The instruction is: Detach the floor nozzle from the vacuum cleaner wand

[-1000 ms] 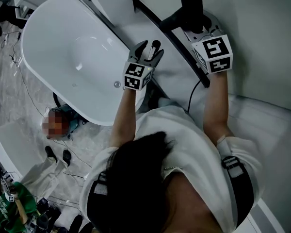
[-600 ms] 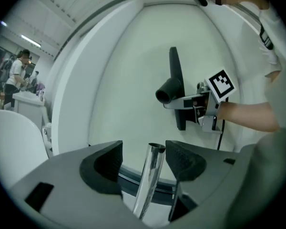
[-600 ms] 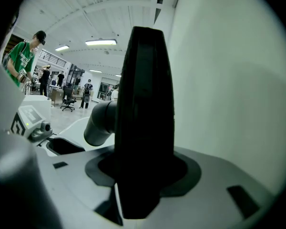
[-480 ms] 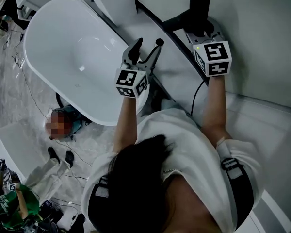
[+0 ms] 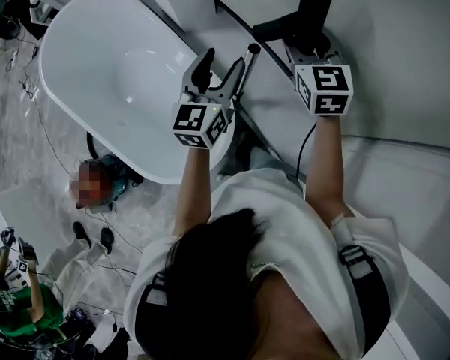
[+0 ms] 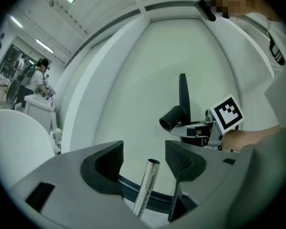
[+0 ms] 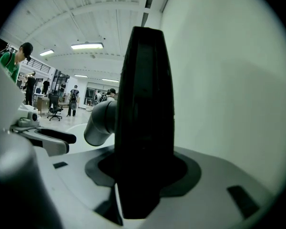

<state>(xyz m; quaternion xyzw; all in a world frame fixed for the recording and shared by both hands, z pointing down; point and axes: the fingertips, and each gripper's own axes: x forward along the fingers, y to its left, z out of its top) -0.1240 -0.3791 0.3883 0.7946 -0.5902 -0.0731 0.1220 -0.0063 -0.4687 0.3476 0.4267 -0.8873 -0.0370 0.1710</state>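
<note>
Forearms [image 5: 193, 190] outstretched; right gripper [image 5: 313, 47] jaws clamp floor nozzle [image 5: 317, 2].

Both forearms reached away from the body toward the far side, the left forearm [image 5: 195, 178] angled slightly inward and the right forearm [image 5: 322, 163] nearly straight. The left gripper [image 5: 223, 60] sat nearer than the right one, its fingers [image 6: 181, 159] spread apart with the wand [image 6: 147, 185] standing between them, clear of both pads. The right gripper [image 5: 315, 47] had its fingers clamped on the floor nozzle [image 7: 145, 113].
</note>
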